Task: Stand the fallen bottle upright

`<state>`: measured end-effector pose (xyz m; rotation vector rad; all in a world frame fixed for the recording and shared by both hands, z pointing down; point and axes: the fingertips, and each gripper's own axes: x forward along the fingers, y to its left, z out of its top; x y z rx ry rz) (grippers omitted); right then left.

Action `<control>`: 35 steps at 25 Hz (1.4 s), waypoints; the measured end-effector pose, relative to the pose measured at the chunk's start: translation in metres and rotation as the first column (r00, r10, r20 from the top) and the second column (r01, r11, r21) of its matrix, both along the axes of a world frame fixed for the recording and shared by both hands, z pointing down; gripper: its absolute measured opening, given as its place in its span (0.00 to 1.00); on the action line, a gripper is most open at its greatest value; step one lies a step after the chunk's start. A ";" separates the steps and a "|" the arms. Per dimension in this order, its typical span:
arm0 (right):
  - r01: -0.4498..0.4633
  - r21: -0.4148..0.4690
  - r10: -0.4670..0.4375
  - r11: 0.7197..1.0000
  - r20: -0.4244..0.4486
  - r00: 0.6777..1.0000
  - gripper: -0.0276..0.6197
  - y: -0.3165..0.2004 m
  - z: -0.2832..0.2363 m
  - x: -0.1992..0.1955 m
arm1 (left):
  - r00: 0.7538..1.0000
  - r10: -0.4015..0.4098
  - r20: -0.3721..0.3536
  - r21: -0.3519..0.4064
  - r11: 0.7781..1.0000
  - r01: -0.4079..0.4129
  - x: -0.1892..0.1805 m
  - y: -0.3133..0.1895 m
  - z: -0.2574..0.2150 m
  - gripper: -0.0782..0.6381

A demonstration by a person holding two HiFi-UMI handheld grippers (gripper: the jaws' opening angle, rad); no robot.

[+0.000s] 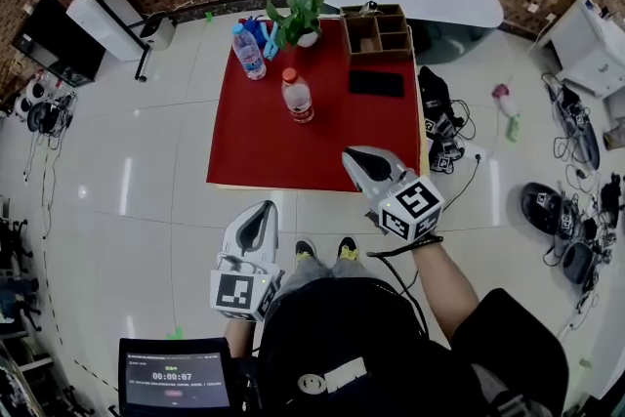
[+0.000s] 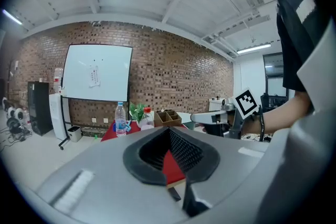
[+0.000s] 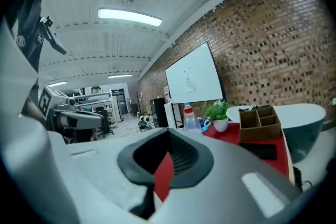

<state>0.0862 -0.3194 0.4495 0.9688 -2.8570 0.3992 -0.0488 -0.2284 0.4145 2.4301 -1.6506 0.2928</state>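
Red table (image 1: 254,161): two upright bottles (image 1: 297,96) (image 1: 248,51), one plant (image 1: 301,15).

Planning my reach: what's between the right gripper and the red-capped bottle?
Only bare red table separates the right gripper from the red-capped bottle, per the head view.

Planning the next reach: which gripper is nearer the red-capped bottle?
Right. The right gripper hangs over the near edge of the table, right of the red-capped bottle; the left gripper is farther back, short of the table.
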 end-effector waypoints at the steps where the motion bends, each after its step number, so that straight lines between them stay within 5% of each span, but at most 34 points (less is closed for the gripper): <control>1: 0.000 -0.006 0.000 1.000 -0.002 1.000 0.05 0.008 0.002 0.003 | 1.000 0.013 0.005 0.003 1.000 -0.013 0.005 0.001 0.001 0.12; 9: 0.065 -0.021 -0.066 0.998 -0.034 0.997 0.05 0.043 0.021 0.021 | 0.999 0.042 0.014 -0.007 0.999 -0.041 0.038 0.019 0.007 0.12; 17: 0.080 -0.040 -0.083 0.996 -0.085 0.993 0.05 0.124 0.030 0.011 | 0.997 0.082 0.009 0.006 0.997 -0.083 0.026 0.074 0.006 0.12; 27: 0.119 0.012 -0.116 0.993 -0.144 0.983 0.05 0.291 0.009 -0.086 | 0.995 0.079 -0.066 0.117 0.991 -0.071 -0.045 0.206 -0.016 0.12; 35: 0.171 0.062 -0.166 0.983 -0.076 0.983 0.05 0.360 -0.045 -0.131 | 0.992 0.092 -0.085 0.133 0.988 -0.080 -0.061 0.272 -0.033 0.12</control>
